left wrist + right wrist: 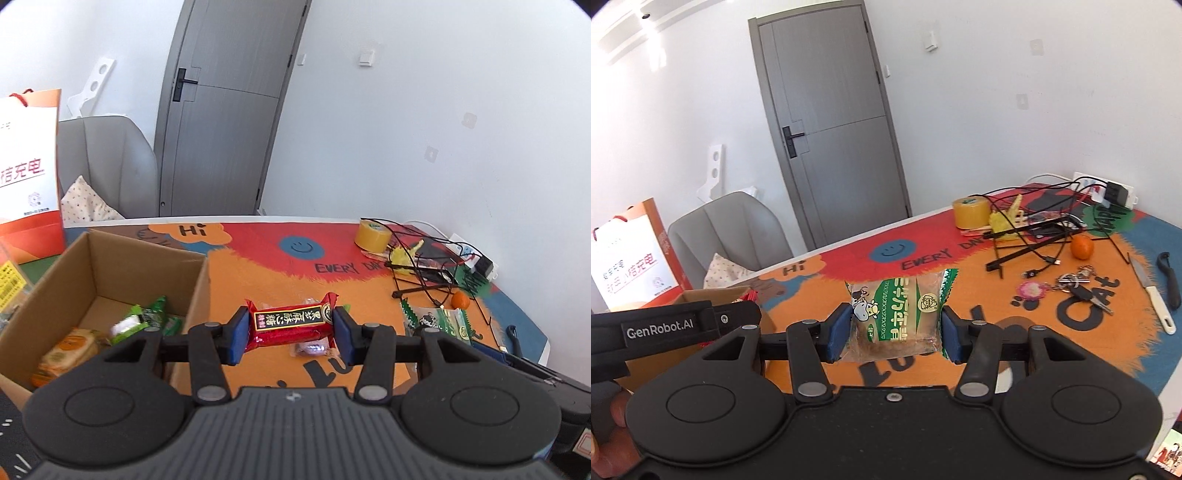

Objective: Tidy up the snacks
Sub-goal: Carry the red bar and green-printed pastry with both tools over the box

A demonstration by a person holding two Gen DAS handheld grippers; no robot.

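Note:
My left gripper is shut on a red snack bar and holds it above the colourful mat, just right of the open cardboard box. The box holds a green packet and an orange packet. A small purple-wrapped candy lies on the mat under the bar. My right gripper is shut on a green-and-clear snack packet and holds it above the mat. That packet and gripper also show in the left wrist view. The box corner shows in the right wrist view.
At the back right lie a yellow tape roll, tangled black cables, a power strip, a tangerine, keys, a knife. An orange paper bag and grey chair stand left.

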